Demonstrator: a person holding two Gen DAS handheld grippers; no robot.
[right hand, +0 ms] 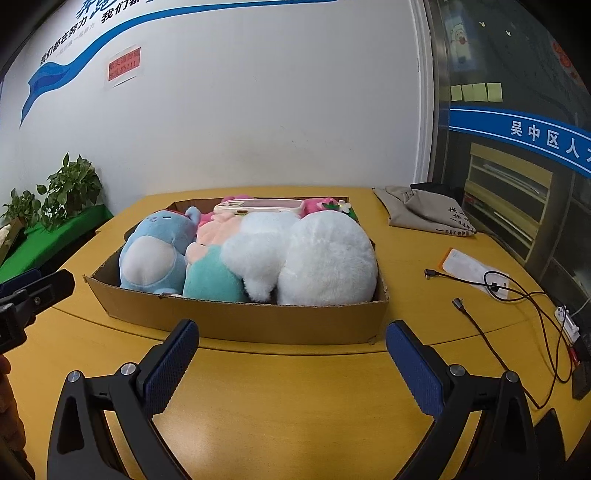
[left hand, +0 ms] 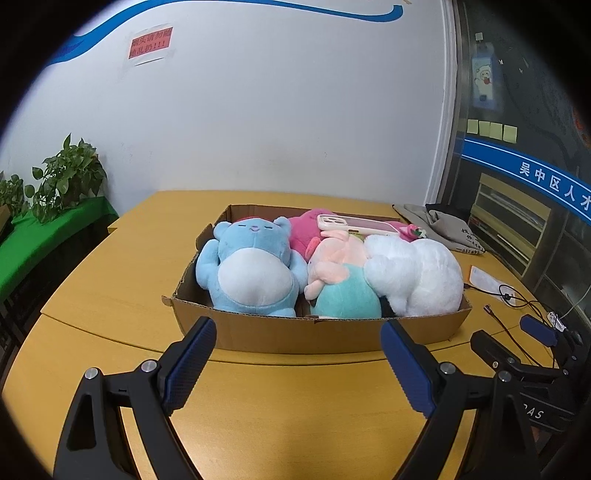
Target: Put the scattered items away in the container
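A blue band (left hand: 535, 173) across the glass partition carries white characters reading 吴中区人才, cut off at the edge. A red notice (left hand: 150, 43) taped to the white wall reads roughly 烟头请勿随地乱扔!!!. Blue wall lettering (right hand: 88, 22) begins 我们都在努力. The right gripper's body (left hand: 532, 413) shows "AS".

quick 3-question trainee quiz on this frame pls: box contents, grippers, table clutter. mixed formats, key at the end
1. True or false: the blue plush bear lies inside the cardboard box.
2. What rests on top of the plush toys at the back of the box? A) phone in a pink case B) mug C) book
3. Fill in: the left gripper and right gripper both have jaws that are ____ and hold nothing.

Key: 1 true. 2 A, the phone. 3 open; both hover over the table in front of the box, while black cables lie loose to its right.
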